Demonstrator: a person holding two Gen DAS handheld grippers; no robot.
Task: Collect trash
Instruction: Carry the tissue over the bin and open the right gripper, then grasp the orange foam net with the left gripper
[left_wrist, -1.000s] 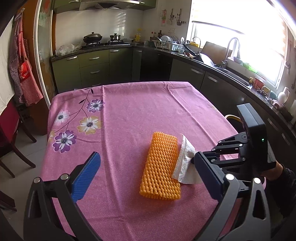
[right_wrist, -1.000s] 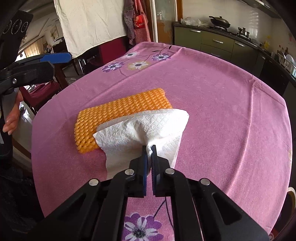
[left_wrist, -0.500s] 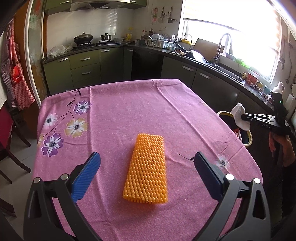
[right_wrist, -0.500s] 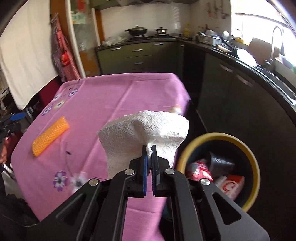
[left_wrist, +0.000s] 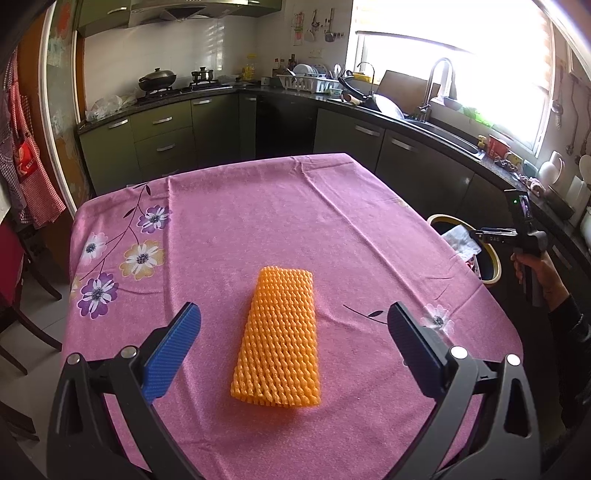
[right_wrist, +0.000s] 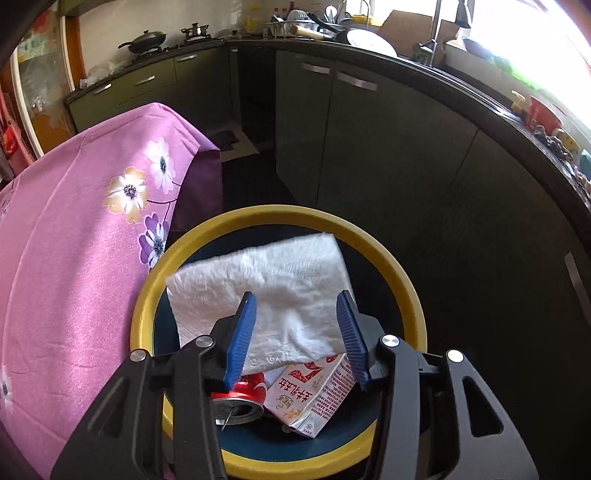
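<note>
Right wrist view: our right hand-held gripper (right_wrist: 297, 334) hangs released over the round yellow-rimmed trash bin (right_wrist: 280, 216), and the white crumpled paper napkin (right_wrist: 266, 291) drops free inside. Our left hand-held gripper (left_wrist: 293, 341) gapes wide above the orange foam fruit net (left_wrist: 280, 339) on the pink-clothed bench (left_wrist: 258, 206). Next, we judge, we lower and clamp that net.

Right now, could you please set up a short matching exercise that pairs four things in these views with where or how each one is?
Things:
1. orange foam net
2. white paper towel
3. red can
4. left gripper

States:
A. open, above the table
B. lying inside the yellow-rimmed bin, under the carton
C. flat on the pink tablecloth
D. over the bin, between open fingers

Pairs: 1-C, 2-D, 3-B, 4-A
</note>
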